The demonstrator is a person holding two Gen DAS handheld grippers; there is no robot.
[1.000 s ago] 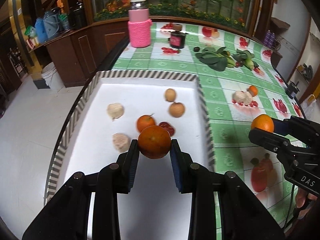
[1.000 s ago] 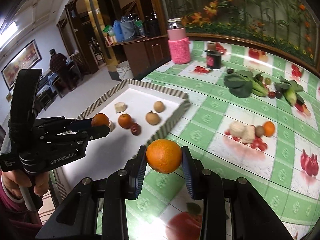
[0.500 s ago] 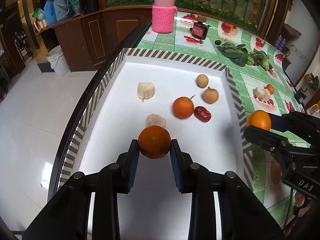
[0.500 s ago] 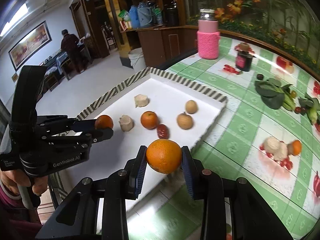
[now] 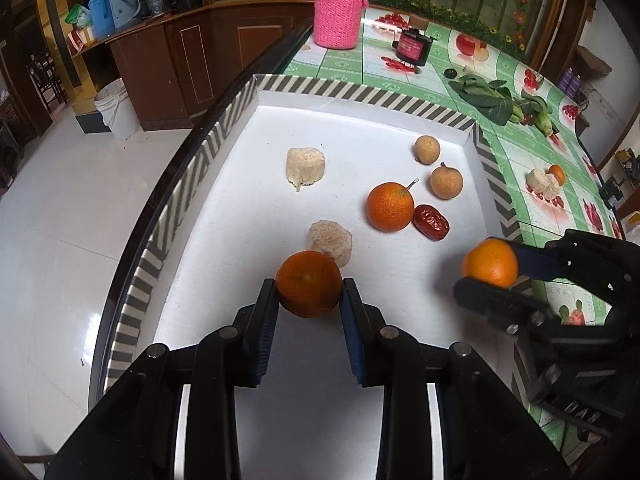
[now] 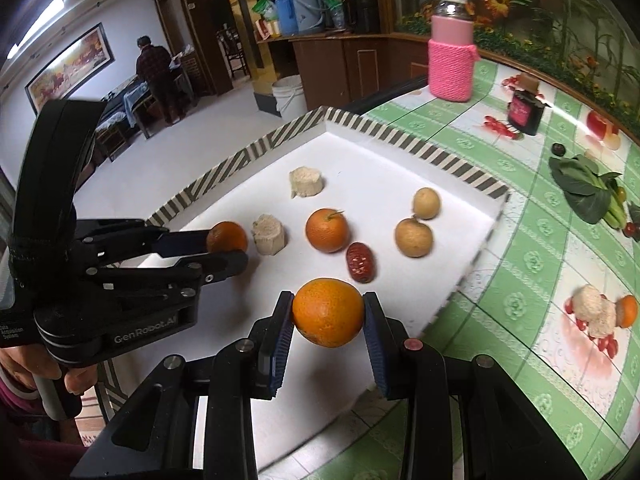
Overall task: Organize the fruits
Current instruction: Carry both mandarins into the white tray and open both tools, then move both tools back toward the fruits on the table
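Note:
My left gripper [image 5: 309, 300] is shut on a dark orange [image 5: 309, 283] above the near part of the white tray [image 5: 224, 240]. My right gripper [image 6: 327, 322] is shut on a brighter orange [image 6: 327, 312] above the tray's near right side; that orange also shows in the left wrist view [image 5: 491, 263]. In the tray lie a stemmed orange [image 5: 390, 207], a red date [image 5: 431, 223], two brown longans [image 5: 446, 180], and two pale lumps [image 5: 305, 166]. The left gripper and its orange [image 6: 227, 237] show in the right wrist view.
The tray has a striped rim [image 5: 360, 94] and sits at the left end of a green fruit-print tablecloth [image 6: 540, 240]. A pink knitted jar [image 5: 340, 16], a dark jar [image 5: 414, 46], leafy greens [image 5: 488, 100] and small fruits [image 6: 600, 312] lie beyond. The floor drops left.
Both grippers have moved with their oranges over the tray. The right gripper came in from above the tablecloth to above the tray's right side. The tray fruits have not moved.

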